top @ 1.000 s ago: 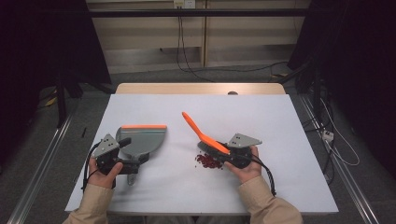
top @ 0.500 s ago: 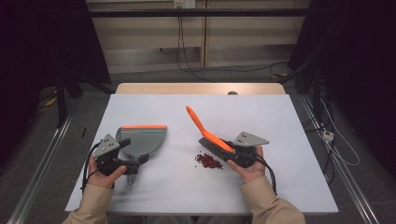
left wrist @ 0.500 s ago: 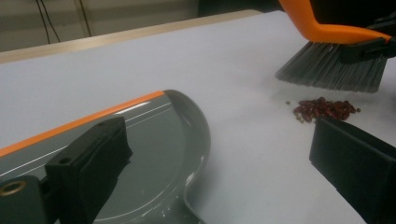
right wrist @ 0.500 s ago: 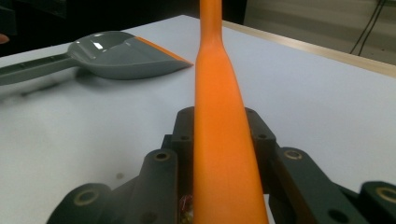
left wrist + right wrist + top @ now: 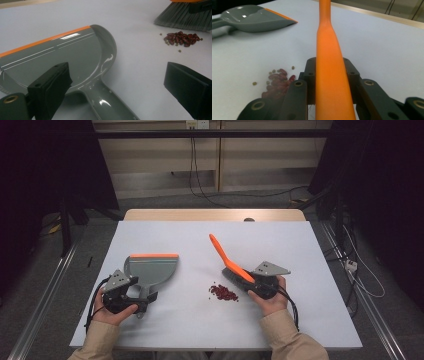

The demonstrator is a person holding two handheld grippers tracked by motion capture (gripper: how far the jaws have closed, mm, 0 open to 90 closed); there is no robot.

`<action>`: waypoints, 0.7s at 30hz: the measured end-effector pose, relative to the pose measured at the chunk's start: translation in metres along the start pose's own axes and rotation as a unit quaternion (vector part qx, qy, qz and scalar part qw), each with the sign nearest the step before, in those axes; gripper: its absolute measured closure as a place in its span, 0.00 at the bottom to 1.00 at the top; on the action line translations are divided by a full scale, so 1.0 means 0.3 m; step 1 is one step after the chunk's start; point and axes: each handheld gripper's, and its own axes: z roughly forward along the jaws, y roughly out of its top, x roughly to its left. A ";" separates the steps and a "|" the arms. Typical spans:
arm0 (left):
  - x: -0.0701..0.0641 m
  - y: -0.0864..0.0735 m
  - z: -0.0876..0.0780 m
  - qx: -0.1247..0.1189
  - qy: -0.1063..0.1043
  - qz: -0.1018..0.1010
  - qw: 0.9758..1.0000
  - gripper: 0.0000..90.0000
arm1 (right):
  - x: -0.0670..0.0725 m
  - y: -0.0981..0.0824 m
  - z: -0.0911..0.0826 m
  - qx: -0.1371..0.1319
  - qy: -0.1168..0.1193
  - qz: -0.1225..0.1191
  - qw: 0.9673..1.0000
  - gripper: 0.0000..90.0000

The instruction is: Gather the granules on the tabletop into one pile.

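High view: orange-handled brush, grey bristles down, beside red beans.

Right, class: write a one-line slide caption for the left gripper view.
Open left tool over the grey plastic dustpan, facing red beans and a grey brush.
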 end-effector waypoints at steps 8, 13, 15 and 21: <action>-0.004 -0.013 0.005 0.011 0.001 -0.002 1.000 0.07 | 0.002 0.002 -0.006 0.009 0.001 0.015 1.000 0.76; -0.004 -0.017 0.008 0.015 0.005 -0.009 1.000 0.07 | 0.002 0.023 -0.013 0.016 0.007 0.029 0.999 0.71; -0.003 -0.017 0.006 0.019 0.010 -0.007 1.000 0.07 | 0.003 0.040 -0.017 0.018 0.006 0.027 0.999 0.72; 0.002 -0.024 0.010 0.033 0.020 -0.009 0.999 0.09 | 0.005 0.080 -0.005 0.038 0.001 0.013 0.999 0.74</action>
